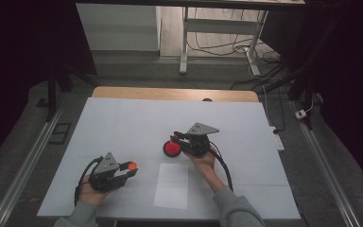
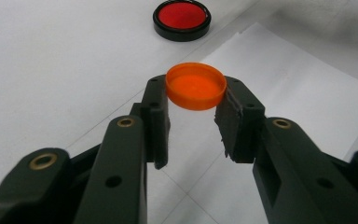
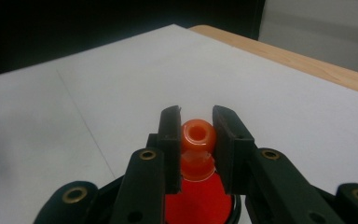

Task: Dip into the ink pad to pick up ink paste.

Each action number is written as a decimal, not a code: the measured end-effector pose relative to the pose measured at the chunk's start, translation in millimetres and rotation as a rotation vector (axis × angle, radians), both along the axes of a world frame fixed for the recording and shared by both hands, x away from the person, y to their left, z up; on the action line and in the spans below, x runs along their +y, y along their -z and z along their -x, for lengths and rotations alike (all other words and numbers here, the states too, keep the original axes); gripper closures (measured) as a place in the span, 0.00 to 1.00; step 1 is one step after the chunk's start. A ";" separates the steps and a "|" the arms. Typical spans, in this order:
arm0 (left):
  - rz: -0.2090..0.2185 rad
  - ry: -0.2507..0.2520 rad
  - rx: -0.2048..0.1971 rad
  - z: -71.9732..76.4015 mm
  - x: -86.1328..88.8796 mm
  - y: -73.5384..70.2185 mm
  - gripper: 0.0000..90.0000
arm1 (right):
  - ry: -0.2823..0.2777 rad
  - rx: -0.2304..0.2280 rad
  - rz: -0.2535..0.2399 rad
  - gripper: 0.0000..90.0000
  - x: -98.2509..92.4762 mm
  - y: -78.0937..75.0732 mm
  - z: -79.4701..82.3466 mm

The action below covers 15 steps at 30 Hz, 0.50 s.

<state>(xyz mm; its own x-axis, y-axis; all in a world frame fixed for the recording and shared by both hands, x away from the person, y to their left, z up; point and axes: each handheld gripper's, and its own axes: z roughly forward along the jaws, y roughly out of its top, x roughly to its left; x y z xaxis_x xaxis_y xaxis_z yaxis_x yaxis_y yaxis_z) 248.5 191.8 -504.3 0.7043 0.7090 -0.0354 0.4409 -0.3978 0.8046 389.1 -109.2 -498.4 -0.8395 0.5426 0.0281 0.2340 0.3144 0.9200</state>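
White sheeting covers my table (image 1: 123, 123). My left gripper (image 2: 193, 116) pinches an orange cap (image 2: 196, 86) near the front edge; my right gripper (image 3: 196, 140) clamps an orange bottle neck (image 3: 197, 135) above a red dish (image 1: 171, 150) mid-table.

The right claw (image 3: 196, 140) grips an orange nozzle-like piece (image 3: 197, 135) between its jaws, above a red disc (image 3: 196, 205) on the white desk (image 3: 121, 79).

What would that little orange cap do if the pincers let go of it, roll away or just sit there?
The orange cap is shallow and wide, so it would probably land flat rather than roll. It looks like thin plastic, likely very light. The left gripper pinches only its smooth rim, so it may slip out easily.
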 end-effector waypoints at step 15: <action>0.001 -0.003 0.007 -1.0 2.1 0.9 0.72 | 0.003 0.031 0.096 0.81 15.5 20.1 -9.5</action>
<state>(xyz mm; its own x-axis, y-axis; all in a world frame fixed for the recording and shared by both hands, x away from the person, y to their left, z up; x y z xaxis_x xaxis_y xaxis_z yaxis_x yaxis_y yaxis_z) 249.5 193.8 -505.2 0.7018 0.7111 -0.0412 0.4477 -0.3954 0.8020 398.6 -93.7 -518.5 -0.8373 0.5468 0.0020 0.2634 0.4000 0.8778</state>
